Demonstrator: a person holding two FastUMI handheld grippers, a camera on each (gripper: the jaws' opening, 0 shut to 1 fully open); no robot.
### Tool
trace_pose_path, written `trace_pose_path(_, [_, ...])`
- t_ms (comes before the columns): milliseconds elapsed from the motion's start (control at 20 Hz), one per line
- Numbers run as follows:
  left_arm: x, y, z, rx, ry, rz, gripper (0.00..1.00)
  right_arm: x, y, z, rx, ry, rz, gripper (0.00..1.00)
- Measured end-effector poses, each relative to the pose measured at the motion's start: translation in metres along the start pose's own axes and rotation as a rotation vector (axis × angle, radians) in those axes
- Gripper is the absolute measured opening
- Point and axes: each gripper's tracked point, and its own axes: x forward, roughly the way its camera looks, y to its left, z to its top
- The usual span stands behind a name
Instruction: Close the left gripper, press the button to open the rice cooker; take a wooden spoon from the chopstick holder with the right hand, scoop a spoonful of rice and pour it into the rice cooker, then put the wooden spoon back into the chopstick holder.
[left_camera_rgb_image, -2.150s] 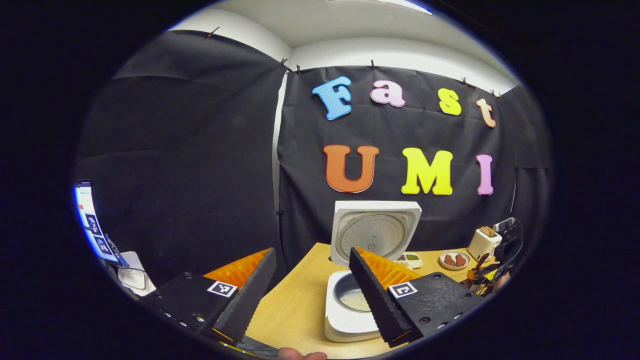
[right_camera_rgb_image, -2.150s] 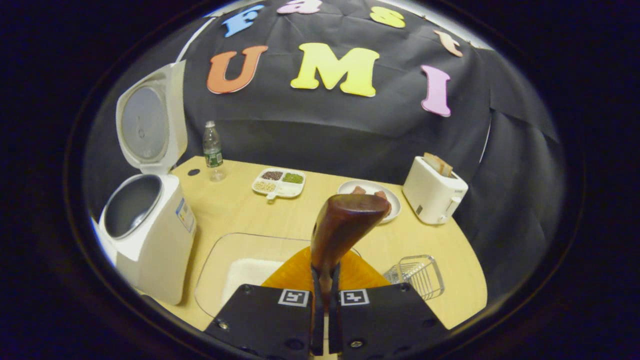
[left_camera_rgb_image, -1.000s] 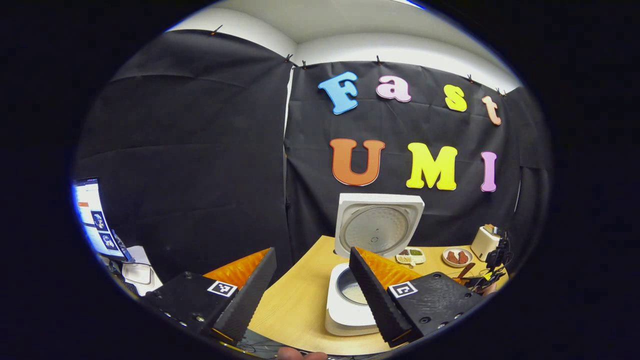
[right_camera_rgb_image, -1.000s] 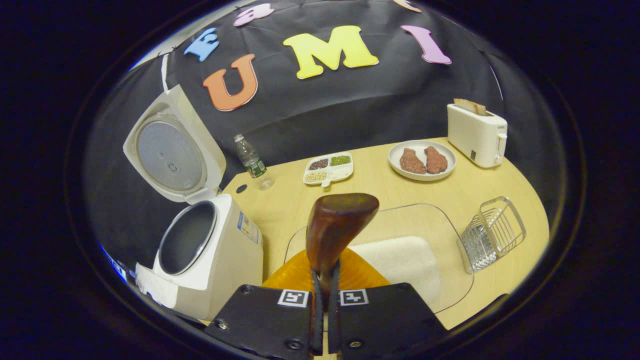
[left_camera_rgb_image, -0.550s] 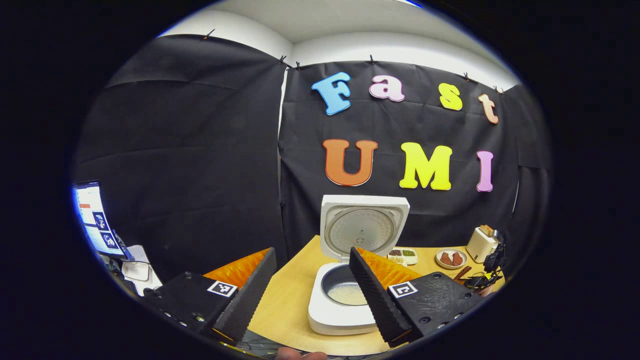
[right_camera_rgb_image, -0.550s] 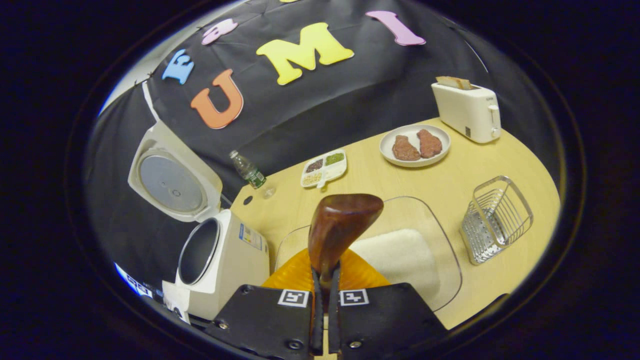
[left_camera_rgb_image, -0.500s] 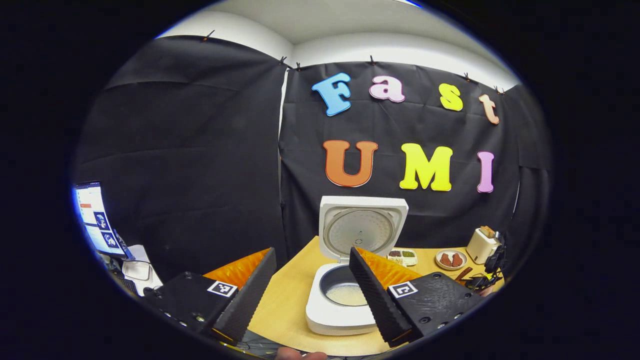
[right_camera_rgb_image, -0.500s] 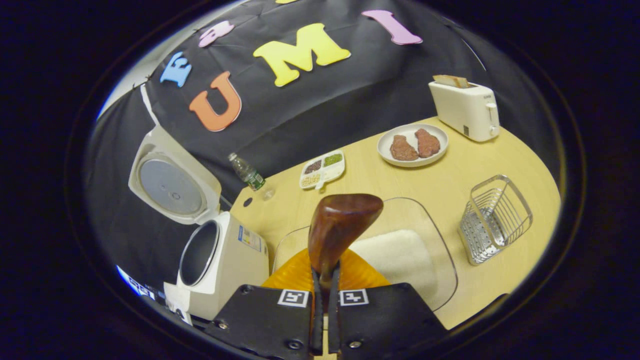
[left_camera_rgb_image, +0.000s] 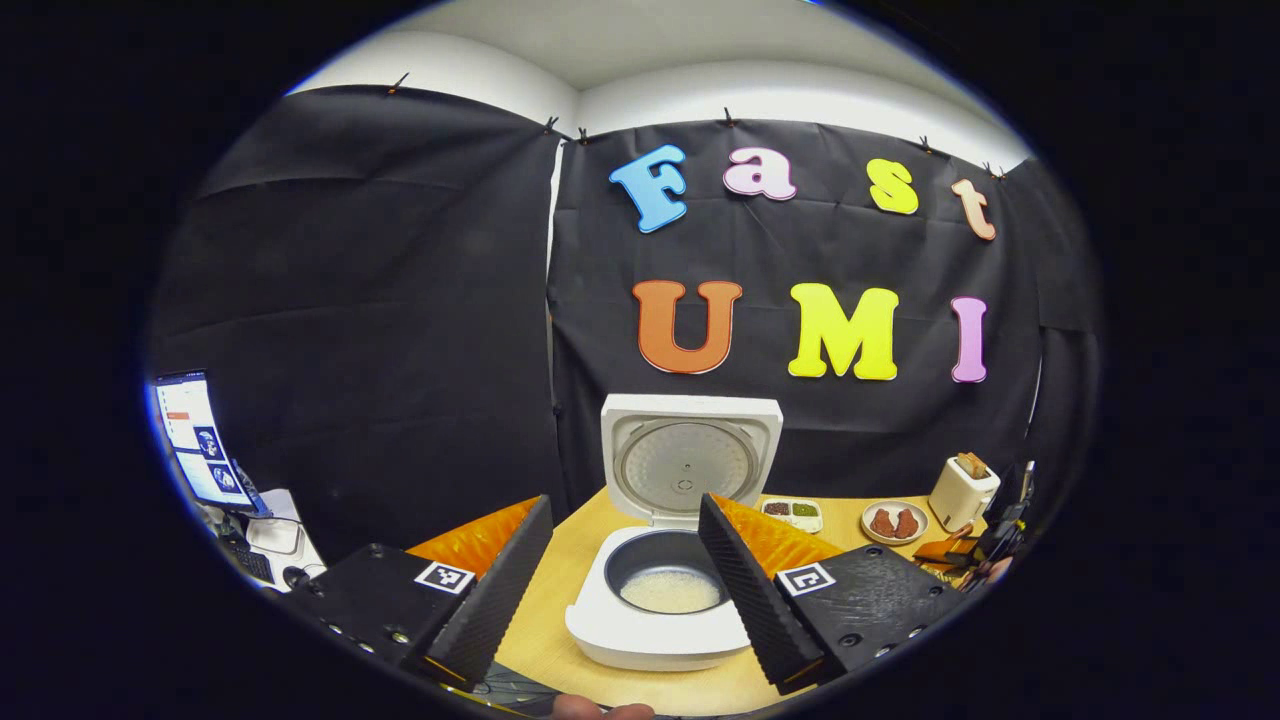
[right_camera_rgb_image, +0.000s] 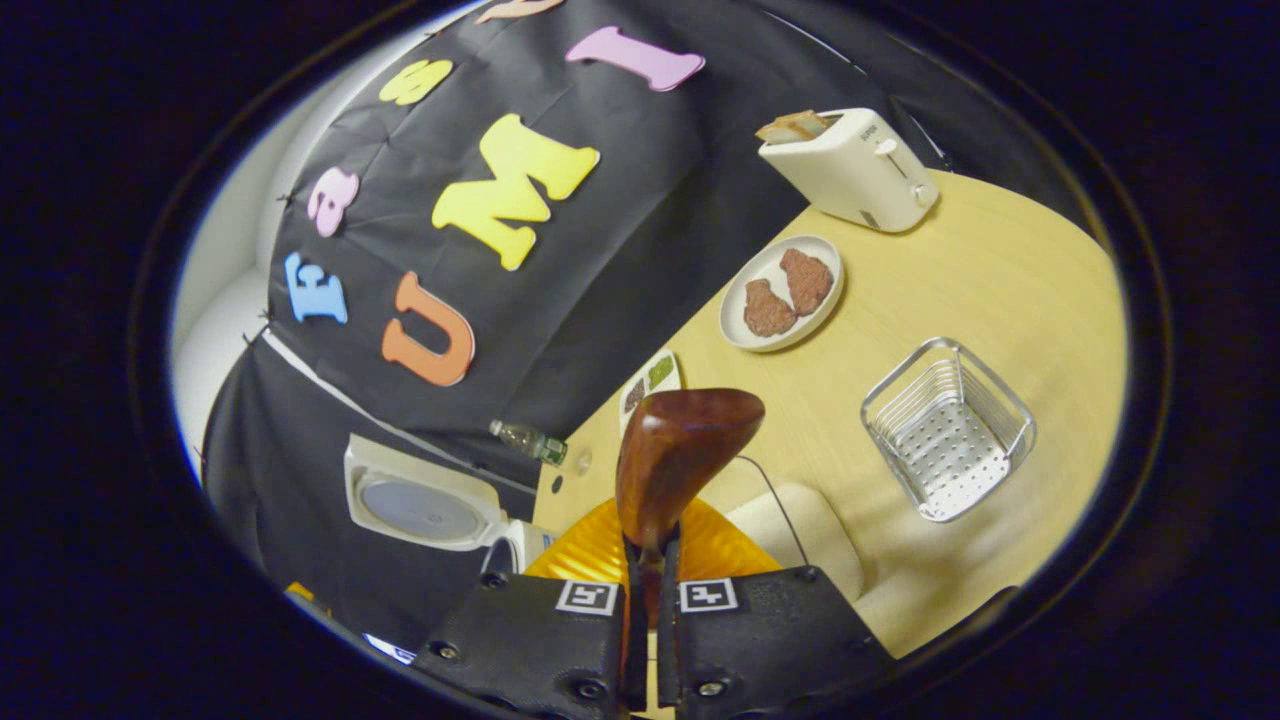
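The white rice cooker (left_camera_rgb_image: 640, 630) stands with its lid (left_camera_rgb_image: 690, 465) raised and white rice in its pot (left_camera_rgb_image: 668, 592). My left gripper (left_camera_rgb_image: 625, 505) is open and empty, held back from the cooker, which appears between its fingers. My right gripper (right_camera_rgb_image: 648, 560) is shut on the handle of the dark wooden spoon (right_camera_rgb_image: 680, 455), whose bowl points forward over the table. The empty wire chopstick holder (right_camera_rgb_image: 945, 430) lies to the spoon's right. A clear tray of rice (right_camera_rgb_image: 800, 535) sits just under the spoon. The cooker lid (right_camera_rgb_image: 425, 505) appears at lower left. The right gripper (left_camera_rgb_image: 1000, 520) is also seen far right.
On the wooden table (right_camera_rgb_image: 1000, 290) are a white toaster (right_camera_rgb_image: 850, 165) with bread, a plate with two pieces of meat (right_camera_rgb_image: 782, 292), a divided dish of grains (right_camera_rgb_image: 650, 375) and a water bottle (right_camera_rgb_image: 530, 440). A monitor (left_camera_rgb_image: 195, 445) stands off the table's left.
The right gripper has rolled with the spoon, so the table now looks steeply tilted and the wire holder sits nearer. The left gripper has turned, bringing the cooker between its fingers; it stays open.
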Motion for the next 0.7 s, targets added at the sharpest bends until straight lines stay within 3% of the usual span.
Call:
trace_pose_path(150, [0.002, -0.006, 0.0, 0.004, -0.006, -0.003, 0.95, -0.011, 0.023, 0.019, 0.011, -0.02, 0.033, 0.09])
trace_pose_path(350, [0.004, -0.004, 0.001, 0.008, -0.025, -0.002, 0.95, -0.02, 0.082, 0.031, -0.052, -0.024, 0.101, 0.09])
trace_pose_path(700, [0.003, 0.026, 0.006, -0.047, -0.035, 0.025, 0.94, 0.01, 0.207, -0.005, -0.163, 0.026, 0.249, 0.09])
